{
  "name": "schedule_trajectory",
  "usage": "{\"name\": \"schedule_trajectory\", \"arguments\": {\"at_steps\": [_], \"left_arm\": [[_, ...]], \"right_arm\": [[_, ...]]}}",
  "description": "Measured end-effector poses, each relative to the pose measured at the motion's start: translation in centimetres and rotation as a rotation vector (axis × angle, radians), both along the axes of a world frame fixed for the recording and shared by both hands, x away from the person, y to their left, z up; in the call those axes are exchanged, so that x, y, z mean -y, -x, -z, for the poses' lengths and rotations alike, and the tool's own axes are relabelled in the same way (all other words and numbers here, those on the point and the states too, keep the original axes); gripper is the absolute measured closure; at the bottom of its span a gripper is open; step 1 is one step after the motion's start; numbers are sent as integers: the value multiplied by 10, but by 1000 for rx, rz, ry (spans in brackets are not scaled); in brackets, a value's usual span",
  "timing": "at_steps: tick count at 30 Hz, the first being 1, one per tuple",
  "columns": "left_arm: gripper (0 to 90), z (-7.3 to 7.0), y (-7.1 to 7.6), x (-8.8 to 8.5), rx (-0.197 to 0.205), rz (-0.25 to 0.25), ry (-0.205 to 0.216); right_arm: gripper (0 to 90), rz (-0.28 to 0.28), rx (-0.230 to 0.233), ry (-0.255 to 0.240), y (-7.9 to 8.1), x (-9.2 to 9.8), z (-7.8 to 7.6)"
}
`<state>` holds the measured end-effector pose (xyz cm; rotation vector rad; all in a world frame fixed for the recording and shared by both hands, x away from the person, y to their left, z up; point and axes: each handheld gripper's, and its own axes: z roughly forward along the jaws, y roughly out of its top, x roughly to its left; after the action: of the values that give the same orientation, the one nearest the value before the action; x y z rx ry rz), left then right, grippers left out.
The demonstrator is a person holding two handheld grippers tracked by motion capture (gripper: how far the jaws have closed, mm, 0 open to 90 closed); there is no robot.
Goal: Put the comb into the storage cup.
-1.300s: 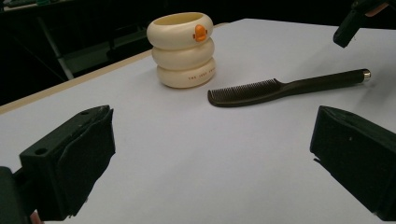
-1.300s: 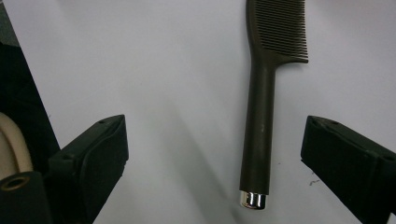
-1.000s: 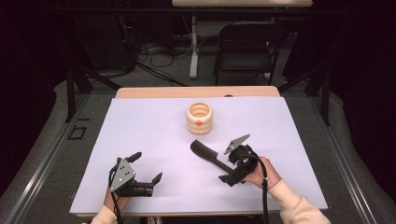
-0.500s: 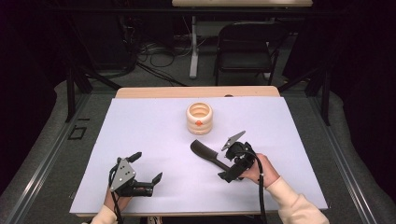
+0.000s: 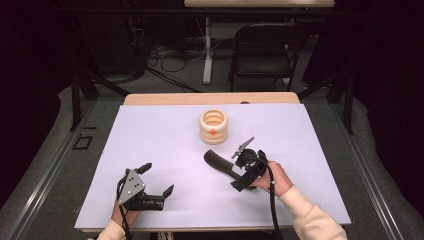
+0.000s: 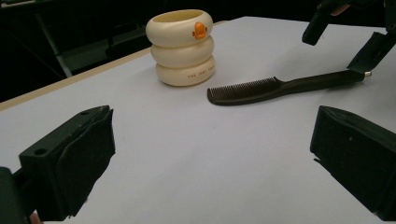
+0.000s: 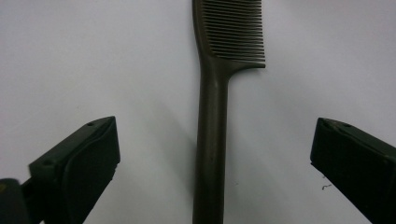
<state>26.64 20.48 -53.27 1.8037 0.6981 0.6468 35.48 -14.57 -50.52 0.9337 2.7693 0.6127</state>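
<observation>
A dark brown comb [image 5: 218, 163] lies flat on the white table sheet [image 5: 160, 140], teeth end pointing to the far left. My right gripper [image 5: 235, 171] hovers over its handle, open, and the handle [image 7: 211, 140] runs up between the two jaws without touching either. A cream ribbed cup [image 5: 213, 126] with an orange mark stands upright beyond the comb. My left gripper [image 5: 157, 178] rests open near the front left, empty. From it I see the cup [image 6: 182, 46], the comb [image 6: 280, 86] and the right gripper [image 6: 348, 39] at the comb's handle end.
The table's bare wooden strip [image 5: 210, 98] runs along the far edge. Behind it stand a black folding chair [image 5: 262, 50] and a white post [image 5: 207, 50], with cables on the floor. White sheet lies open on the left and far right.
My right gripper has moved left and lower, coming over the comb's handle. The left gripper, the comb and the cup have stayed put.
</observation>
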Motion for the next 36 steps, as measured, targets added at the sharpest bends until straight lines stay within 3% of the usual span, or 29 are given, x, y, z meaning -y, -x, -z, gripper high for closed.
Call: {"name": "schedule_trajectory", "arguments": {"at_steps": [8,9,15,26,36], "left_arm": [[0,0,0,0,-1,4,-3],[0,0,0,0,-2,3,-5],[0,0,0,0,-3,6,-8],[0,0,0,0,-5,5,-8],[0,0,0,1,-4,5,-7]], "right_arm": [[201,-14,9,39,-2,-13,1],[291,-20,5,46,-3,-17,2],[493,-26,-1,81,-7,-24,6],[635,-26,-29,152,-12,-33,14],[696,-9,-43,195,-18,-38,20]]}}
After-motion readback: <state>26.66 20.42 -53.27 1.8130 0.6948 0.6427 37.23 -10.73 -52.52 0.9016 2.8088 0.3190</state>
